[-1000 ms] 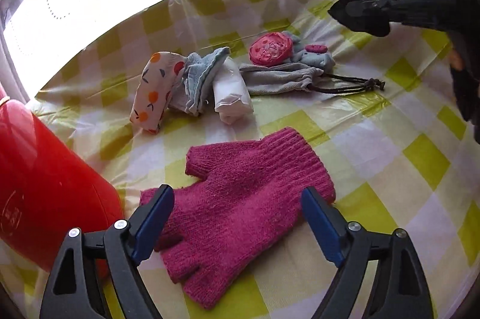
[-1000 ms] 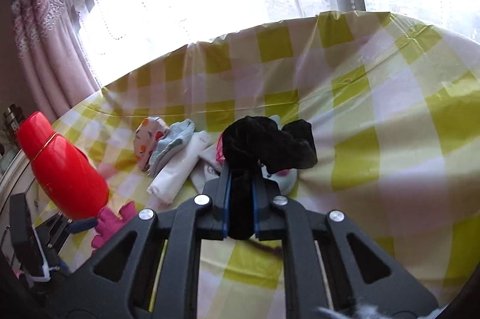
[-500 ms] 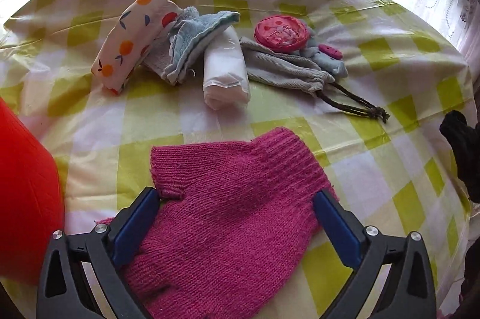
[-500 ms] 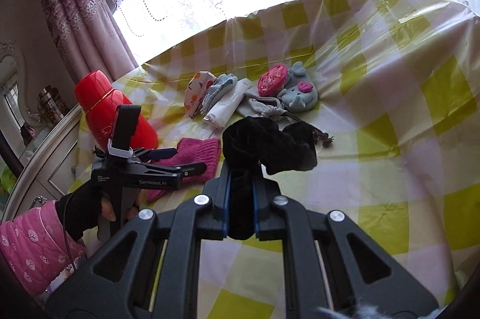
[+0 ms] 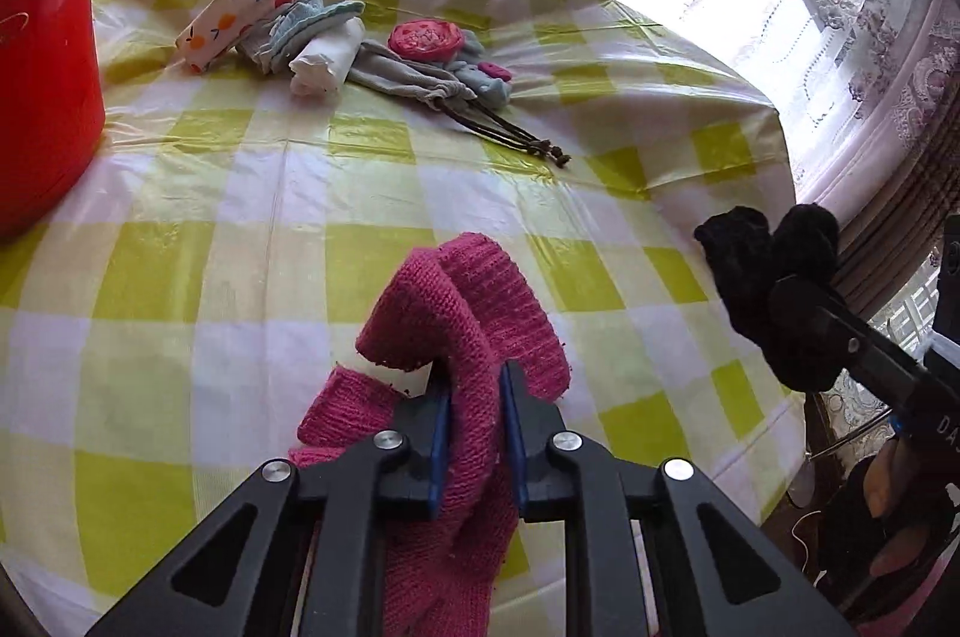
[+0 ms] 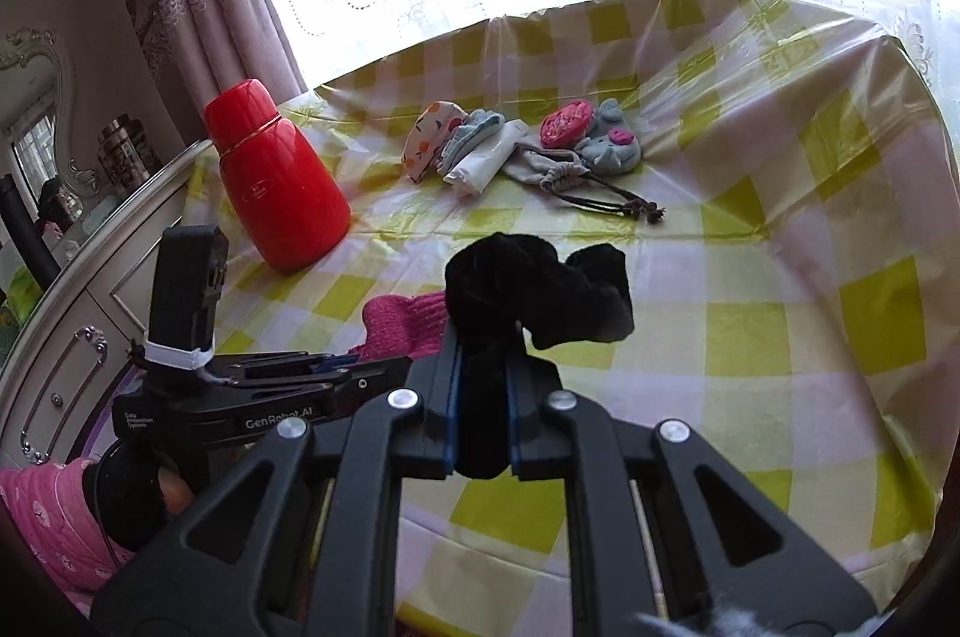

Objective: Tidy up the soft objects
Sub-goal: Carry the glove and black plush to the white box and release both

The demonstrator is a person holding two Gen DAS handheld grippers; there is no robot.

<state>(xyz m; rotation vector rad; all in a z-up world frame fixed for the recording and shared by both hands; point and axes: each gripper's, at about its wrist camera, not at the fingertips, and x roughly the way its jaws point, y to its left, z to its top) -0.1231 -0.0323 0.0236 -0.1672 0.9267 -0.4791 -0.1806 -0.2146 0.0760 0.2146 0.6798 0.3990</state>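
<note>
While the pink knitted glove (image 5: 462, 337) is pinched at mid-length between the pads of the left gripper (image 5: 471, 421), its cuff is seen bunched and folded above the jaws and its finger end hangs below them, over the near part of the checked tablecloth (image 5: 240, 193). A black glove (image 6: 534, 289) is clamped in the same way by the right gripper (image 6: 480, 409), whose jaws are pressed together on it, so that the loose cloth flops forward past the fingertips. A row of soft things is laid out at the far side of the table: a fruit-print roll (image 5: 240, 13), a blue sock (image 5: 306, 19), a white roll (image 5: 327, 58), a grey drawstring pouch (image 5: 414, 79) and a small plush toy (image 6: 609, 145). A red flask (image 6: 276, 181) stands to the left of that row. Several risks can be judged from here. Because only a fold of knit is held, the pink glove could slip or be dragged out if it were swung quickly. Its dangling end could be caught on the tablecloth, and the plastic cloth pulled with it. The pouch cords (image 5: 516, 136), which trail toward the near side, could be snagged, and the tidy row disturbed. The flask could be knocked if the left gripper were carried wide.
</note>
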